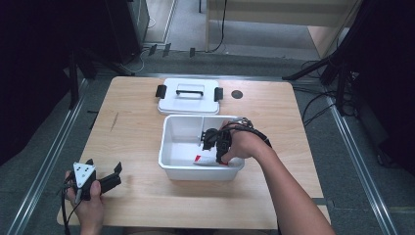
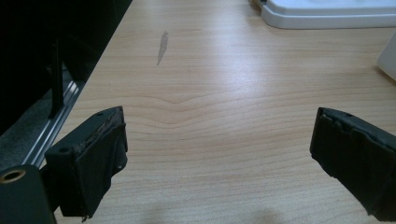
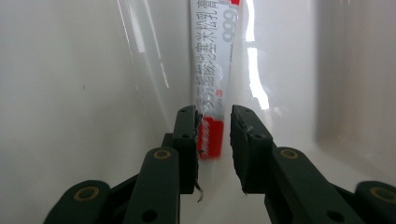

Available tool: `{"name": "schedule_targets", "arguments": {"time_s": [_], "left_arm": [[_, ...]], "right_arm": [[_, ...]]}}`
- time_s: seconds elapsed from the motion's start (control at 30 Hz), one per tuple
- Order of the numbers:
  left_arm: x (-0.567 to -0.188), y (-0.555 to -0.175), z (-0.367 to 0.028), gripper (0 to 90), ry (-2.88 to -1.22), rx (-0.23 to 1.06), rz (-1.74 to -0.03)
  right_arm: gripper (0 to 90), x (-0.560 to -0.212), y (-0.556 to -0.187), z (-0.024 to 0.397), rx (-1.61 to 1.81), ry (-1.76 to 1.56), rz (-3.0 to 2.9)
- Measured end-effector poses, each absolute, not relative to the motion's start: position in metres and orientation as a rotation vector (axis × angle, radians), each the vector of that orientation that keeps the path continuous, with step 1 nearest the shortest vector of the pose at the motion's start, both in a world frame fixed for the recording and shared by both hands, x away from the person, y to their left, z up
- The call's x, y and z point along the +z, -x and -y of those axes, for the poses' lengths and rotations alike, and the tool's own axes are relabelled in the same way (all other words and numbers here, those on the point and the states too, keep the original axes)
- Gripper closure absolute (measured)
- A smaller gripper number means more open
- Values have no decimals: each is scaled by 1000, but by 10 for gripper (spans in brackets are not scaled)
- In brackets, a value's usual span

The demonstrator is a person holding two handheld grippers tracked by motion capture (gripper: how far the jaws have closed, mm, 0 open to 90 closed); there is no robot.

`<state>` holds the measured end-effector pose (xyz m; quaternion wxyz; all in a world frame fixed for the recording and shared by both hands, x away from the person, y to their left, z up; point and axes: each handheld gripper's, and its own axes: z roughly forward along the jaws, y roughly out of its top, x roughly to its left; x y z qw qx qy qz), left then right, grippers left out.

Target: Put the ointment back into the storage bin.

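Note:
A white tube with a red end (image 1: 208, 160) lies on the floor of an open white bin (image 1: 169, 147), against its near wall. My right gripper (image 1: 218, 155) reaches down into the bin. In the right gripper view its jaws (image 3: 214, 116) stand narrow around the red end of the tube (image 3: 212, 60), shut on it, with the bin wall (image 3: 70, 70) close on the left. My left gripper (image 1: 117, 175) rests low over the table's front left corner. Its jaws (image 2: 219, 121) stand wide open with bare wood between them.
The bin's white lid (image 1: 188, 95) with black clips lies flat behind the bin; its edge (image 2: 327, 14) shows in the left gripper view. A small dark round mark (image 1: 237, 94) sits right of the lid. A divider splits the bin's far part.

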<state>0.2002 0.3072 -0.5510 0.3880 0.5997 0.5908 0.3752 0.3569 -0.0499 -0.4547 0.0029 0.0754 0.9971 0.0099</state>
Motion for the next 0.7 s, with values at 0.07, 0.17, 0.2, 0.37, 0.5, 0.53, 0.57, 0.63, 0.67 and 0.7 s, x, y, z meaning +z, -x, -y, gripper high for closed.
{"name": "schedule_targets", "arguments": {"time_s": [0.07,0.17,0.2,0.37,0.5,0.53,0.57,0.63,0.67,0.7], "left_arm": [[-551,-200,-307,44,-1526,954,-1504],[-551,-200,-307,44,-1526,954,-1504],[-551,-200,-307,44,-1525,955,-1503],[-551,-200,-307,44,-1527,955,-1503],[-551,-200,-307,44,-1530,954,-1503],[-551,-200,-307,44,-1530,953,-1503],[-551,-200,-307,44,-1529,955,-1503],[-551,-200,-307,44,-1530,954,-1503],[-551,-200,-307,44,-1528,955,-1503],[-551,-200,-307,44,-1528,955,-1503]], "right_arm": [[734,-455,-357,50,33,-235,-3128],[731,-455,-357,51,30,-240,-3126],[731,-453,-357,51,41,-249,-3124],[737,-446,-356,53,65,-252,-3124],[739,-437,-356,55,103,-273,-3118],[739,-434,-356,56,119,-271,-3116],[739,-432,-356,57,134,-263,-3116],[738,-429,-356,59,132,-273,-3113],[737,-423,-356,62,146,-273,-3103],[737,-423,-356,62,146,-273,-3103]]}}
